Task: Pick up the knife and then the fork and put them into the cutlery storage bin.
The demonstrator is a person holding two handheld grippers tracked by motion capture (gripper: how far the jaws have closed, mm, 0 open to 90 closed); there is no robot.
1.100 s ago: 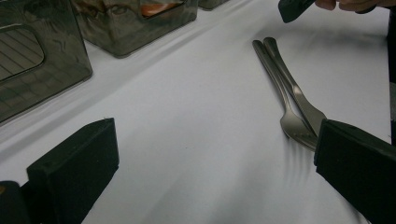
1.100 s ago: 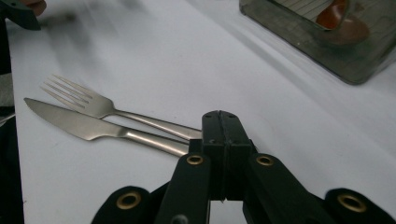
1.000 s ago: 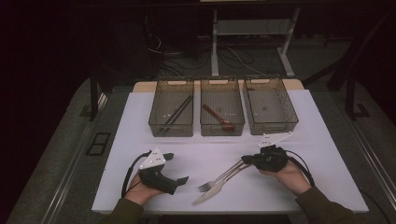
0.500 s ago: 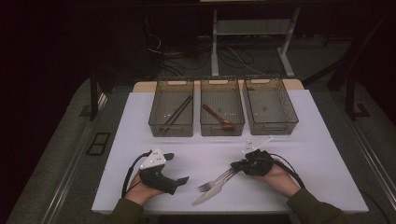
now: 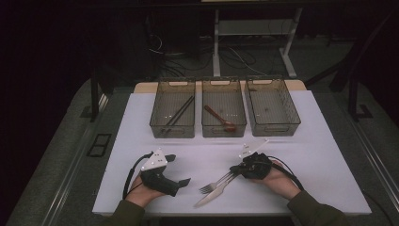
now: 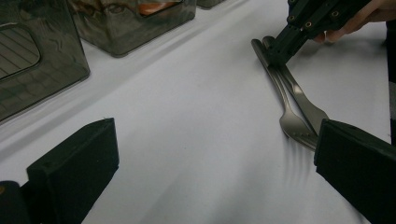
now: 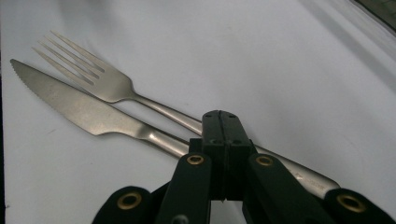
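- right gripper (image 5: 234,169) sits on the handle ends of the fork (image 5: 214,182) and knife (image 5: 210,196); jaws pressed fully together, nothing between them – tips rest over the two handles, not pinching either
- both pieces lie side by side, touching, on the white table (image 5: 306,155); long axes run out from the right jaws toward the person's left and near edge, tines and blade at the far end from the jaws
- left gripper (image 5: 176,172) parked well apart to the left, jaws wide open and empty, aimed across at the fork tines (image 6: 299,135)
- right hand is clearly nearer
- judgement: jaws must open before any pick, and the knife crowds the fork
- farther back: three bins, chopsticks (image 5: 176,114) in the left, wooden spoon (image 5: 220,117) in the middle, right bin (image 5: 277,127) looks empty; path clear
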